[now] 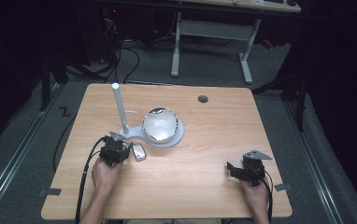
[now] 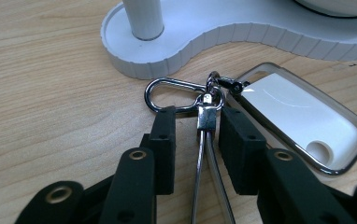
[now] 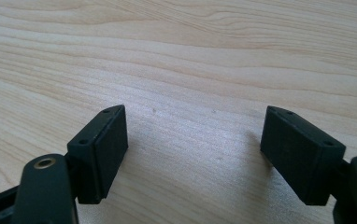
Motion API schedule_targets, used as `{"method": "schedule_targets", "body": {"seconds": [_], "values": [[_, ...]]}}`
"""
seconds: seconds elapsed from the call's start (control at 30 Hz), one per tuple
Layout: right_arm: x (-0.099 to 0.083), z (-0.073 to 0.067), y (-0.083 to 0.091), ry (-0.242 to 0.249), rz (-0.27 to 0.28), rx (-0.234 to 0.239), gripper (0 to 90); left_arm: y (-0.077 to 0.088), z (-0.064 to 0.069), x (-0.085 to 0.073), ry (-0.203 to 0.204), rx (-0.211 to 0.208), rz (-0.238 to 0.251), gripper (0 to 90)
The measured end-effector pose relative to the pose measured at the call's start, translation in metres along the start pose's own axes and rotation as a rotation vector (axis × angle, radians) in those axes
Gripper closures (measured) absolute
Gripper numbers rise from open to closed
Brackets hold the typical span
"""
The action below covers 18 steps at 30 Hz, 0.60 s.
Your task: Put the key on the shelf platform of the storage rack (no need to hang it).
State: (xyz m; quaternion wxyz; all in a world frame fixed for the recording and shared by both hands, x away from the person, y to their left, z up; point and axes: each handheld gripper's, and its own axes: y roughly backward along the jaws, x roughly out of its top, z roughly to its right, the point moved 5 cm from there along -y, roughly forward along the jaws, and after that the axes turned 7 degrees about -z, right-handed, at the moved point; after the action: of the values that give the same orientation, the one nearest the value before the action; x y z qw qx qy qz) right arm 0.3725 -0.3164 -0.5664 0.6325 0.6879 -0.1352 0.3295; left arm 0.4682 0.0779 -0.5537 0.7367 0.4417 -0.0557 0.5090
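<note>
- Counter [image 1: 204, 154]: wood top, white stand [image 1: 165, 139] with its upright post [image 1: 119, 109] and a shiny bowl-like dish at centre; the key bunch lies flat at about 7 o'clock of the stand base, just beside it, not on the post.
- Progress, as I judge it: looks like the bunch is meant for the stand; nothing hung yet, pick-up is only starting, lift and placing all left.
- Your left gripper [image 1: 129, 153]: forearm in from 6 o'clock, gripper low on the counter, pointing toward 3 o'clock at the bunch.
- Left jaws narrow but not clamped: the key ring [image 2: 207, 154] runs up between them, gaps showing both sides; pads not pressing.
- Your right gripper [image 1: 229, 167]: parked at 4 o'clock of the stand, well apart, pointing toward 9 o'clock; jaws wide, bare wood between.
- Key fob [image 2: 303, 116]: white, chrome rim, at 2 o'clock of the left jaws.
- Carabiner clip [image 2: 174, 94]: at 12 o'clock of the left jaws, just short of the stand base.
</note>
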Motion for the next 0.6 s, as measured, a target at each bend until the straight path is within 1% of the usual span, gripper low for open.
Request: {"method": "schedule_targets", "body": {"seconds": [0.13, 0.17, 0.2, 0.23, 0.3, 0.33, 0.37, 0.43, 0.5, 0.53, 0.57, 0.6], "values": [[0.0000, 0.0000, 0.0000, 0.000, 0.000, 0.000, 23.5, 0.0005, 0.0000, 0.0002, 0.010, 0.000, -0.008, 70.7], [0.0000, 0.0000, 0.0000, 0.000, 0.000, 0.000, 23.4, 0.0002, -0.0007, 0.0009, -0.008, -0.007, -0.007, 71.4], [0.0000, 0.0000, 0.0000, 0.000, 0.000, 0.000, 23.5, 0.0002, -0.0008, 0.0010, -0.008, -0.008, -0.007, 72.0], [0.0000, 0.0000, 0.0000, 0.001, 0.000, 0.000, 23.5, 0.0003, -0.0005, 0.0008, 0.002, -0.005, -0.008, 72.5], [0.0000, 0.0000, 0.0000, 0.000, 0.000, 0.000, 23.5, 0.0000, -0.0007, 0.0016, 0.005, -0.005, -0.007, 74.4], [0.0000, 0.0000, 0.0000, 0.000, 0.000, 0.000, 23.5, -0.0001, -0.0011, 0.0022, 0.005, -0.003, -0.006, 76.1], [0.0000, 0.0000, 0.0000, 0.000, 0.000, 0.000, 23.5, -0.0001, -0.0016, 0.0028, -0.004, -0.007, -0.007, 77.7], [0.0000, 0.0001, 0.0000, 0.002, 0.001, 0.000, 23.5, 0.0006, -0.0017, 0.0027, 0.002, -0.010, -0.018, 80.7], [0.0000, 0.0000, 0.0000, 0.001, 0.000, 0.000, 23.5, 0.0015, -0.0020, 0.0025, 0.008, -0.007, -0.024, 81.1], [0.0000, 0.0000, 0.0000, 0.001, 0.000, 0.000, 23.5, 0.0019, -0.0019, 0.0024, 0.007, -0.009, -0.024, 81.3], [0.0000, 0.0001, 0.0000, 0.001, 0.000, 0.000, 23.5, 0.0023, -0.0022, 0.0027, -0.012, -0.017, -0.021, 81.4], [0.0000, 0.0001, 0.0000, 0.001, 0.001, 0.000, 23.5, 0.0032, -0.0017, 0.0027, -0.012, -0.022, -0.020, 81.5]]}}
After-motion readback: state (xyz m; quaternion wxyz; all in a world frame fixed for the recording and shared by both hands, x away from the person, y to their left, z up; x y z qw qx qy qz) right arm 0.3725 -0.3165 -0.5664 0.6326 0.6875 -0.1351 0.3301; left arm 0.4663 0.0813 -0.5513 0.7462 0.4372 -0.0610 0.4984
